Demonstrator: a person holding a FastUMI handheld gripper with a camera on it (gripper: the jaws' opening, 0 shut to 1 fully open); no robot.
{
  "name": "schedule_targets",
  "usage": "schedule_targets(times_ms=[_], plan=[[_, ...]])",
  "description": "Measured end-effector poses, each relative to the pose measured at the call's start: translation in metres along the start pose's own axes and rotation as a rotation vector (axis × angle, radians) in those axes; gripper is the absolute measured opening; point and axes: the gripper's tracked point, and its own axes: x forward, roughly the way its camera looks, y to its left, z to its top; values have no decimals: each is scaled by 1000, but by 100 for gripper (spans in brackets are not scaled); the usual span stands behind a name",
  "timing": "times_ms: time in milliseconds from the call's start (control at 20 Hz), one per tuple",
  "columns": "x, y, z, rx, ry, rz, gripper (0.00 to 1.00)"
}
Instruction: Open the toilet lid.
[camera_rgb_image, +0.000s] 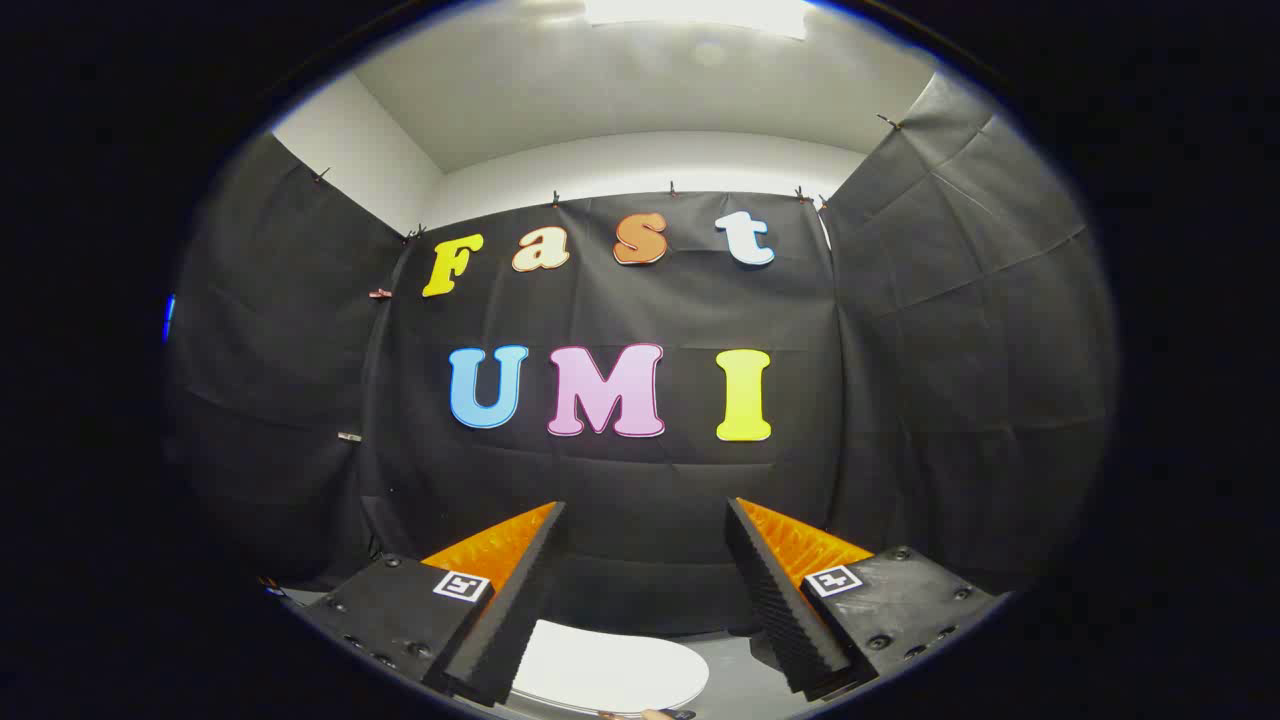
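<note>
The lid (610, 668) lies flat and closed, white, low down between the fingers and slightly nearer the left one. The gripper (645, 515) hangs above it, fingers spread wide with nothing between them, aimed at the black cloth wall (620, 480) beyond.

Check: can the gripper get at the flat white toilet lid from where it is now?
Probably yes. The gripper is open, its fingers spread wide and holding nothing. The flat white toilet lid lies closed below, between the fingers. Nothing sits between them and it, though the gripper points at the black cloth wall, so it must tip down.
</note>
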Motion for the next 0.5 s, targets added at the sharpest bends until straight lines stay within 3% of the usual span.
schedule_targets(times_ms=[500], plan=[[0,-2,0,5,-1,-5,99]])
